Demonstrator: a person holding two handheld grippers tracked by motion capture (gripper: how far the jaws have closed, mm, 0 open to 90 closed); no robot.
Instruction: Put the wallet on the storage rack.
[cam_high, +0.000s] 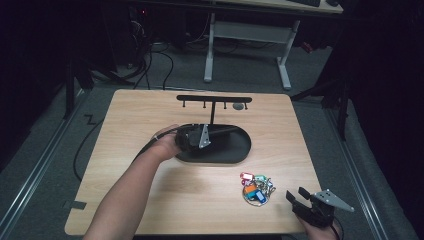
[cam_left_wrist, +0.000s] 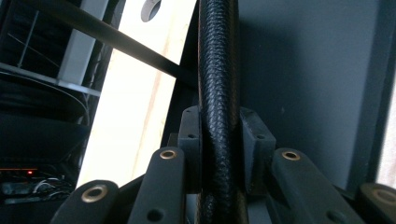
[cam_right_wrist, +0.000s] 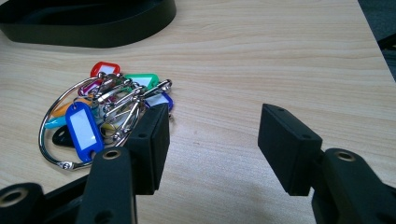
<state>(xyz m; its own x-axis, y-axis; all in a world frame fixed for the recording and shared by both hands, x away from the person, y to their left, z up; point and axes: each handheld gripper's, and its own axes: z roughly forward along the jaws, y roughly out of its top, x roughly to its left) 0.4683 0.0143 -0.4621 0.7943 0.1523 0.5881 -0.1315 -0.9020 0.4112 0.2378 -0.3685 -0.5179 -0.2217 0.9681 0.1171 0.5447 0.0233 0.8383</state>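
Spreading across the middle of the room, the wooden counter (cam_high: 150, 200) carried everything in play. Next in size came a black oval tray (cam_high: 235, 150) sitting near the counter's centre, with a thin upright post rising from its far side to a black crossbar (cam_high: 214, 99) fitted with small pegs.

The person's left forearm (cam_high: 125, 195) came in from the bottom edge and stretched diagonally forward, wrist straight, the left hand (cam_high: 167, 142) wrapped around its tool at the tray's near-left end. The left claw (cam_high: 220, 131) pointed level across the tray, toward the right, its grey plate facing up. In the left gripper view its two pads were clenched on a black braided rod (cam_left_wrist: 217, 93) that ran away between them; the pads touched it on both sides.

The right hand sat low at the counter's near-right corner, barely in from the bottom edge, holding the right claw (cam_high: 297, 195) aimed forward and to the left. Its jaws stood apart and released, with bare wood between them in the right gripper view.

Smallest of all, a bunch of coloured key tags (cam_high: 256, 187) on a metal ring lay flat on the counter, just beside the right claw's left jaw and well apart from the tray's near-right rim.
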